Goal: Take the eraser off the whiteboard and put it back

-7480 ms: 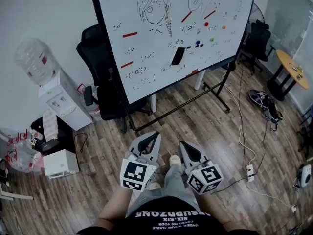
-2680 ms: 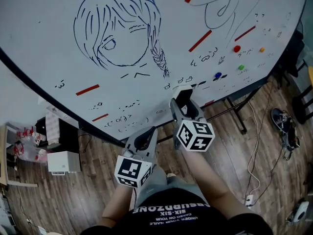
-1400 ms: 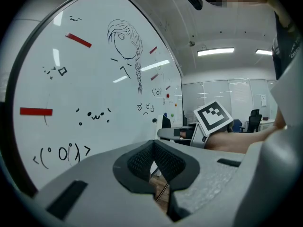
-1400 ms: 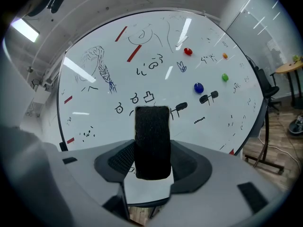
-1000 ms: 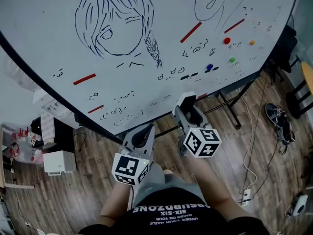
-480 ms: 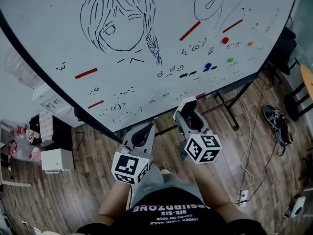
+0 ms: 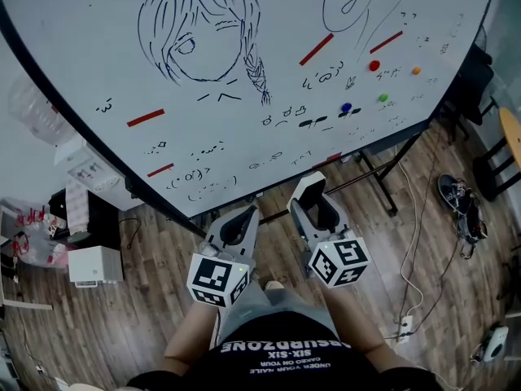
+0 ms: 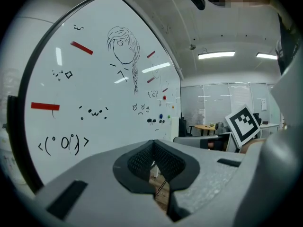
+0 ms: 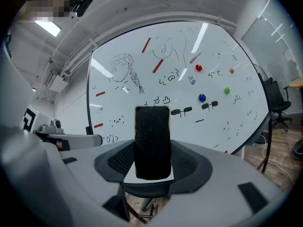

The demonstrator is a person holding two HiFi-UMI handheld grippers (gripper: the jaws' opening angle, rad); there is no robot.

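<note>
Right gripper view shows your right gripper (image 9: 152, 148) clamping the black felt eraser (image 9: 152, 126), now drawn back off the white whiteboard (image 9: 189, 74) where it hung earlier; your left gripper (image 8: 153, 148) stays closed, empty.

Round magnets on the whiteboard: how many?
4: red magnet upper left, orange magnet right of it, blue magnet lower left, green magnet right of blue. Others could sit above the frame.

The black felt eraser (image 9: 152, 143) stands upright, clamped in the right gripper (image 9: 152, 161), off the drawn-on whiteboard (image 9: 213, 70).
</note>
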